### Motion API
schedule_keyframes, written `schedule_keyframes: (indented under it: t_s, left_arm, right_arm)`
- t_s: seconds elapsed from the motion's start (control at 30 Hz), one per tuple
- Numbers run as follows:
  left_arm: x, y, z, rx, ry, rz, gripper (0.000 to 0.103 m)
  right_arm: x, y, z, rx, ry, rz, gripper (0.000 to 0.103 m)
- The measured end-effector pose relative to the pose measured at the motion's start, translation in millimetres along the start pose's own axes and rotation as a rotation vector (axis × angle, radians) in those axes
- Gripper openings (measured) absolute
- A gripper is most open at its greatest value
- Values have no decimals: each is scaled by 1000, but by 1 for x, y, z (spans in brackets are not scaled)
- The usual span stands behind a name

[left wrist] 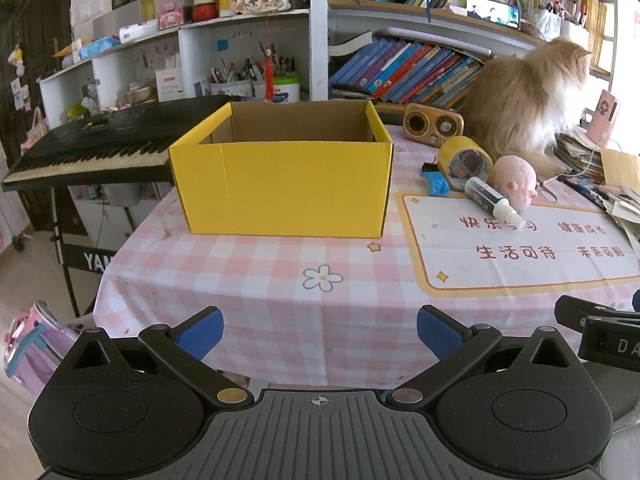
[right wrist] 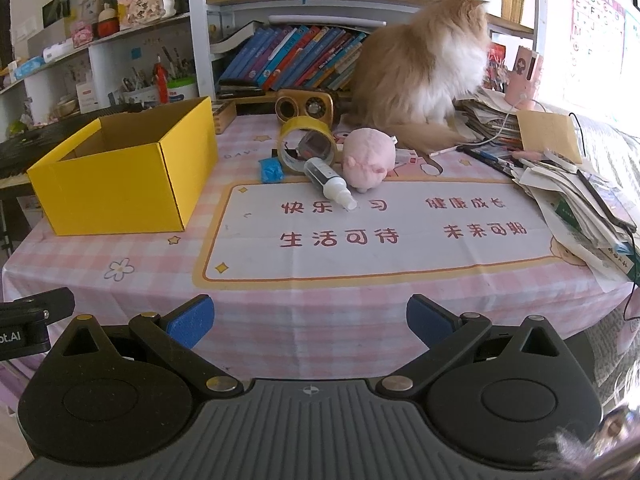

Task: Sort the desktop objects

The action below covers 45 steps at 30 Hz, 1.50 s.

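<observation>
Both claws, left (left wrist: pixel 320 334) and right (right wrist: pixel 310 322), gape empty. Spray bottle (right wrist: pixel 329 183) at twelve o'clock could roll when nudged; the cat (right wrist: pixel 420 68) might interfere.

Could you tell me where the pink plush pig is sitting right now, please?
In the right wrist view the plush pig sits on the table beyond the printed mat, right of the tape roll and the spray bottle, just in front of the cat.

Both tongs — left (left wrist: pixel 319 332), right (right wrist: pixel 310 322) — wide open.
</observation>
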<state>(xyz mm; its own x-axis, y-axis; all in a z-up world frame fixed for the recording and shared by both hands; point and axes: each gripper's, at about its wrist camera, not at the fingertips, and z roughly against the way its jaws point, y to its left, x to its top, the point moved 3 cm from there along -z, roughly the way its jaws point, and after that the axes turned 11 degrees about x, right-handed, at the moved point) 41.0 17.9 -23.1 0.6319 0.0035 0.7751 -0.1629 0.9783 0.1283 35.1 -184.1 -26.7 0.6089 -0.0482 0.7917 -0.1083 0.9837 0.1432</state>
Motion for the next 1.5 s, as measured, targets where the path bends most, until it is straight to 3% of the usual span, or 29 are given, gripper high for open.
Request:
schedule_keyframes:
  t_s: [1.5]
  left_arm:
    - [4,-12,-9,-25,7,-20,103]
  right_arm:
    - [3,-9,3,-16,4,-24,103]
